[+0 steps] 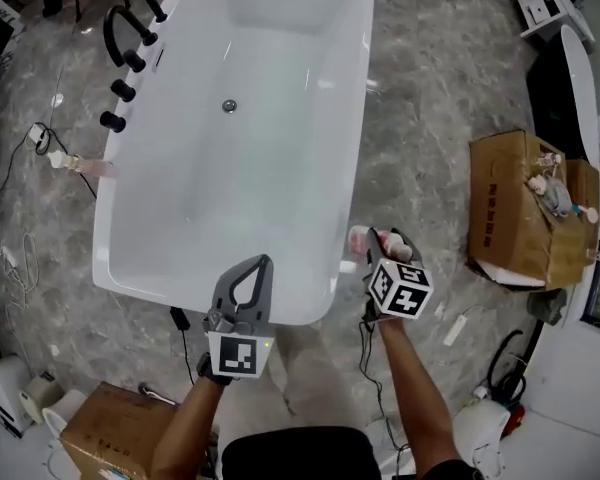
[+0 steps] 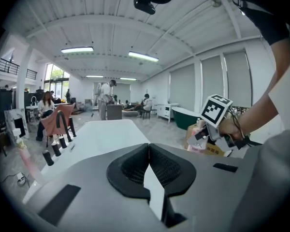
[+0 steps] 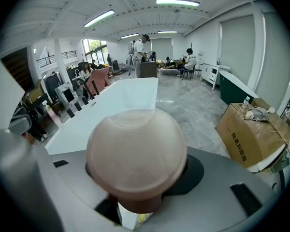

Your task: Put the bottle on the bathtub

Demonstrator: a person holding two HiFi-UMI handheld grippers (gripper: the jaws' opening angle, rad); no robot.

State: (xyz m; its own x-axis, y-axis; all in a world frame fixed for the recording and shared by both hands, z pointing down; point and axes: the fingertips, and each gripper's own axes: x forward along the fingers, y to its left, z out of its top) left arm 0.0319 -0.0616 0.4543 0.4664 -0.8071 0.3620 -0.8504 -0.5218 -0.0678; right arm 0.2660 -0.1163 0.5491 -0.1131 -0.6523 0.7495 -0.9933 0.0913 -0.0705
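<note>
In right gripper [image 1: 376, 241] — bottle [image 3: 135, 153], beside bathtub [image 1: 348, 198]

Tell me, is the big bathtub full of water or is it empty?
Empty. In the head view the bathtub's white bottom looks bare and dry, and the drain shows clearly with no water over it.

cardboard box [image 1: 525, 208] on marble floor [image 1: 430, 88], black faucet handles [image 1: 120, 90], pink chair [image 2: 55, 120]
</note>
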